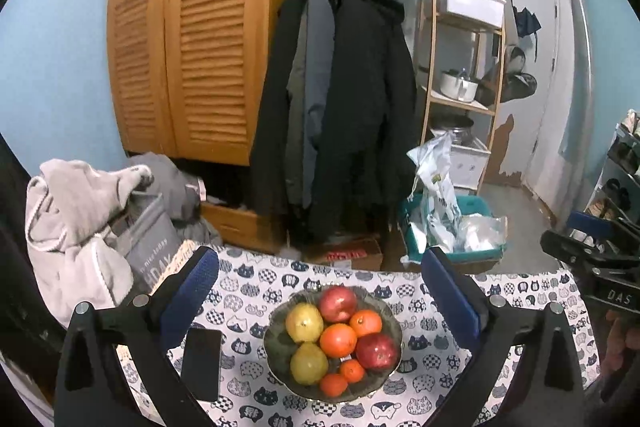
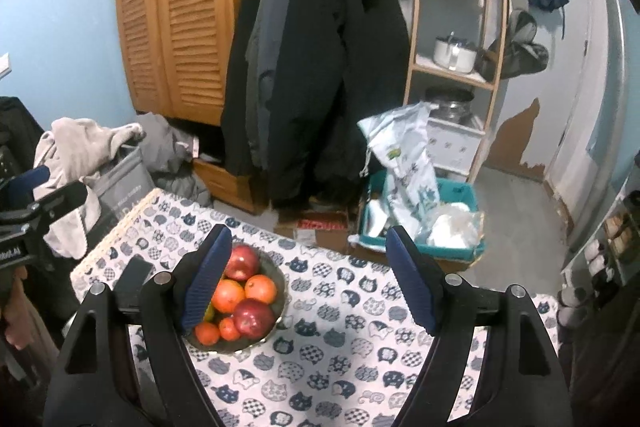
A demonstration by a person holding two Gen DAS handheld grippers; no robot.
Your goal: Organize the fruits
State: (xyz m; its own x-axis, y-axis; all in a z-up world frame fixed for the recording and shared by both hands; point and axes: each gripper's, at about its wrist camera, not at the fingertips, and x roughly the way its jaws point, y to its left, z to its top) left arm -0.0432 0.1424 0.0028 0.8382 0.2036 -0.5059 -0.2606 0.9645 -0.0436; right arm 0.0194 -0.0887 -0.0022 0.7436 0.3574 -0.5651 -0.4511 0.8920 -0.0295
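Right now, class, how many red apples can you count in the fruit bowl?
2. One red apple sits at the far side of the bowl; the other red apple lies at its right side, beside the oranges. More could be hidden beneath the pile.

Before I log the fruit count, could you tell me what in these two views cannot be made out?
- Right wrist view: the left part of the bowl, including the yellow fruits, is hidden behind the right tool's left finger.
- Left wrist view: a dark green item under the yellow fruits is too covered to identify.
- Left wrist view: the black flat object is partly hidden by the left tool's finger.
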